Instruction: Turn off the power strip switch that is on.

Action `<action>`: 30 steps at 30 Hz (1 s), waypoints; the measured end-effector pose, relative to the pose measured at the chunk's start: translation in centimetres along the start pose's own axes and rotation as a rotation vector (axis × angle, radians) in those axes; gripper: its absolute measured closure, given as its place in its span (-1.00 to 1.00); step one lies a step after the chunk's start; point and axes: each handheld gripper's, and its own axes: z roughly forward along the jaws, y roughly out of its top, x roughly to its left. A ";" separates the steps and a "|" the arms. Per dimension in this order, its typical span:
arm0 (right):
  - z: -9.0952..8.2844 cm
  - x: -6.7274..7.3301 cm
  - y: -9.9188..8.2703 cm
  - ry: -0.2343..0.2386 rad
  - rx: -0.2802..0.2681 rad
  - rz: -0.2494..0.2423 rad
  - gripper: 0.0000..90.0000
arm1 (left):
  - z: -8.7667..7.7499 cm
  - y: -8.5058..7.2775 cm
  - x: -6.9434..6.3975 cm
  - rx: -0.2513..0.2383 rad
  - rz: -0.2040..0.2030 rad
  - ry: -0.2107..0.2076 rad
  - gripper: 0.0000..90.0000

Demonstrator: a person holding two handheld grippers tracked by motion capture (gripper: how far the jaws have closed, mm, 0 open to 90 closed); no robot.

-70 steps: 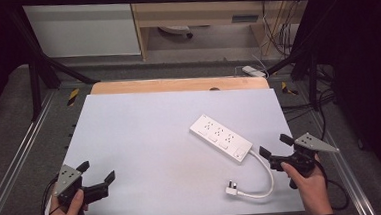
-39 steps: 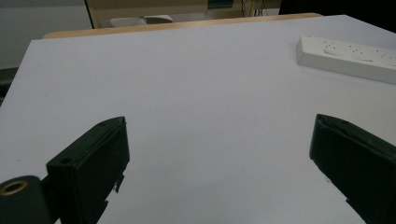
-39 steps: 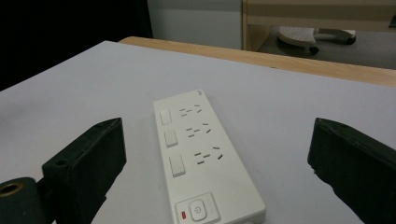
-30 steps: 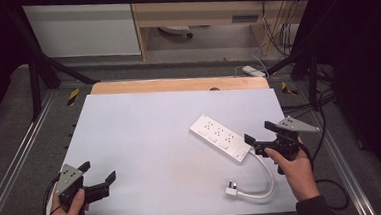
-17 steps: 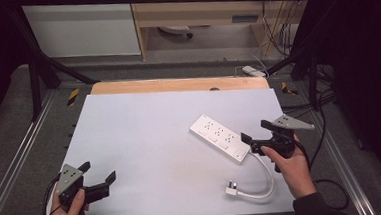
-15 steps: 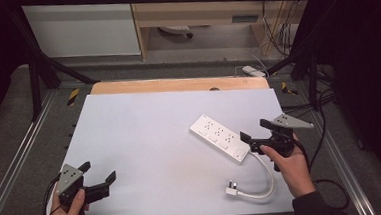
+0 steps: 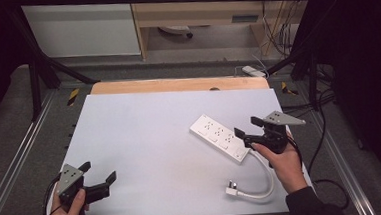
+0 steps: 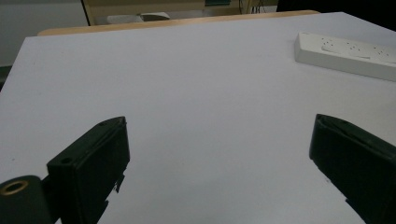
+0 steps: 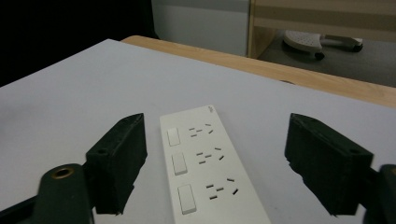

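- The right claw [image 7: 244, 136] sits at the near end of the white power strip [image 7: 220, 137], on the right side of the surface [image 7: 145, 135]. Its jaws stand apart, one on each side of that end, and neither pad presses on the casing; they have just been closing in around it.
- In the right gripper view the strip [image 9: 201, 163] runs away between the two black jaws, with clear gaps on both sides. Three rocker switches line its left edge and three sets of socket slots lie beside them.
- The hand [image 7: 282, 164] that carries this claw comes in from the bottom right, with a grey three-cornered plate [image 7: 279, 118] on top of the gripper.
- The strip lies flat and slanted, its far end toward the middle of the surface and its near end toward the right edge.
- A white cord [image 7: 263, 183] leaves the near end, curves down under the right hand and ends in a white plug [image 7: 232, 188] lying on the surface near the front edge.
- The left claw [image 7: 98, 177] is well apart from the strip, at the front left corner, with its jaws wide apart and nothing between them.
- In the left gripper view those jaws frame bare surface [image 8: 196, 93], with the strip [image 8: 345, 56] far off at the upper right.
- The left hand [image 7: 67, 212] grips that gripper from below.
- A wooden strip [image 7: 177, 85] edges the far side of the surface.
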 end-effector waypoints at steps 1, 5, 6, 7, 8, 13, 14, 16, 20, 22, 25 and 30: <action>0.1 0.1 0.1 0.003 -0.002 -0.005 -0.38 | 0.0 0.0 0.0 0.000 0.000 0.000 -0.89; 0.3 0.4 0.4 0.010 -0.005 -0.025 -0.13 | 0.0 0.0 0.0 0.000 0.000 0.000 -0.89; 0.4 0.5 0.5 0.010 -0.007 -0.030 -0.07 | 0.0 0.0 0.0 0.000 0.001 0.000 -0.89; 0.4 0.5 0.5 0.010 -0.007 -0.030 -0.07 | 0.0 0.0 0.0 0.000 0.001 0.000 -0.89; 0.5 0.6 0.5 0.016 -0.006 -0.035 -0.02 | 0.0 0.0 0.0 0.001 0.001 0.000 -0.89; 1.0 1.1 0.7 0.034 0.002 -0.061 0.21 | 0.0 0.0 0.0 0.000 0.002 -0.001 -0.89; 1.3 1.2 0.8 0.036 0.006 -0.066 0.30 | 0.1 0.0 0.0 0.001 0.002 -0.002 -0.89; 1.4 1.2 0.8 0.036 0.004 -0.067 0.35 | 0.0 0.0 0.0 0.004 0.006 -0.002 -0.89; 1.7 1.3 1.0 0.043 -0.004 -0.067 0.55 | 0.0 0.0 -0.1 0.005 0.005 -0.002 -0.89; 1.9 1.4 1.0 0.050 -0.005 -0.071 0.62 | 0.0 0.0 0.0 0.003 0.003 -0.002 -0.89; 2.1 1.5 1.1 0.058 -0.008 -0.075 0.70 | 0.1 0.0 0.0 0.005 0.006 -0.003 -0.89; 2.8 1.9 1.3 0.072 -0.017 -0.092 0.90 | 0.1 0.0 0.0 0.007 0.005 -0.002 -0.89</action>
